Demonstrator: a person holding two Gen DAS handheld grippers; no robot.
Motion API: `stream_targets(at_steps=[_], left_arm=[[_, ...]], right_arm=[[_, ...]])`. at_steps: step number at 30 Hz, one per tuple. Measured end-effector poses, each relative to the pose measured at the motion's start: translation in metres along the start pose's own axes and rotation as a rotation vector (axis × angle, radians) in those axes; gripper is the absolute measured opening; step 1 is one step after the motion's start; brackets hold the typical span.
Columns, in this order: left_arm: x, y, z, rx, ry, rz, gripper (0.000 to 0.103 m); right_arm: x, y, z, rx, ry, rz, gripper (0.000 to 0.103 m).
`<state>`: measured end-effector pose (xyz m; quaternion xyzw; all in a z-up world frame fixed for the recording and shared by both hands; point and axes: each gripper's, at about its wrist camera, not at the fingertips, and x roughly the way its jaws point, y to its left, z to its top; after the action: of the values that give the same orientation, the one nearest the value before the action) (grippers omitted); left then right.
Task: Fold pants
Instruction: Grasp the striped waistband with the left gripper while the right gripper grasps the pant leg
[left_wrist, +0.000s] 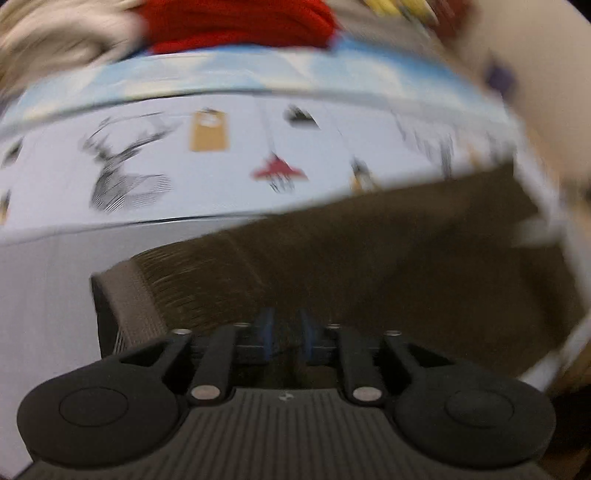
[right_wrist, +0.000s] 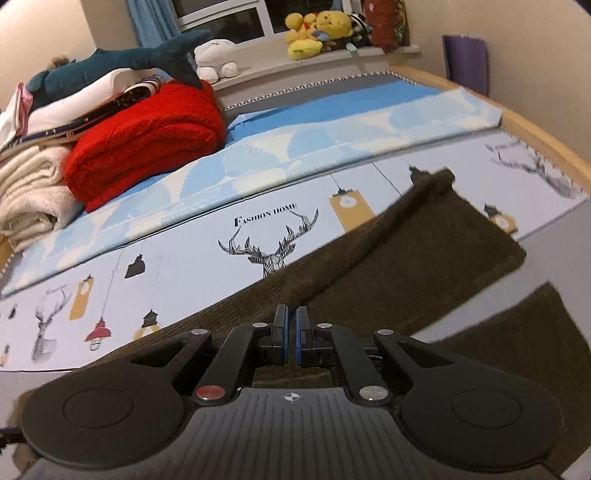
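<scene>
Jaws nearly closed, both grippers (left_wrist: 287, 339) (right_wrist: 291, 338), brown pants (right_wrist: 406, 251)

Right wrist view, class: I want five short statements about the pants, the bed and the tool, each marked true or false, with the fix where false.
1. The dark brown pants lie on a sheet printed with deer and lanterns. True.
2. The folded blanket at the back left is green. False: it is red.
3. The right tool has its blue pads spread wide apart. False: they are close together, with pants fabric beneath them.
4. A dark teal shark toy rests on top of the stacked bedding. True.
5. The yellow plush toys sit on the red blanket. False: they sit on the window ledge.
</scene>
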<state>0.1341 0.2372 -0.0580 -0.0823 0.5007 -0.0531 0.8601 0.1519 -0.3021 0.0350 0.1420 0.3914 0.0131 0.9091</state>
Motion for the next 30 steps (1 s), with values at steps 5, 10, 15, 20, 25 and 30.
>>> stream_targets(at_steps=[5, 10, 15, 20, 25, 30], left_arm=[[0.013, 0.034, -0.008, -0.214, 0.125, -0.023, 0.044], [0.049, 0.04, -0.008, -0.279, 0.259, -0.012, 0.055], [0.058, 0.03, 0.002, -0.251, 0.247, 0.063, 0.055], [0.063, 0.029, 0.005, -0.24, 0.261, 0.084, 0.056], [0.067, 0.029, 0.001, -0.241, 0.289, 0.085, 0.058], [0.068, 0.028, 0.001, -0.25, 0.295, 0.058, 0.058]], right_arm=[[-0.003, -0.017, -0.002, 0.032, 0.005, -0.012, 0.003], [0.001, -0.026, -0.001, 0.071, 0.017, -0.018, 0.003], [0.008, -0.023, 0.002, 0.05, 0.022, -0.015, 0.003], [0.013, -0.018, 0.003, 0.02, 0.027, -0.028, 0.003], [0.014, -0.016, 0.003, 0.022, 0.032, -0.028, 0.003], [0.014, -0.014, 0.003, 0.02, 0.033, -0.026, 0.003]])
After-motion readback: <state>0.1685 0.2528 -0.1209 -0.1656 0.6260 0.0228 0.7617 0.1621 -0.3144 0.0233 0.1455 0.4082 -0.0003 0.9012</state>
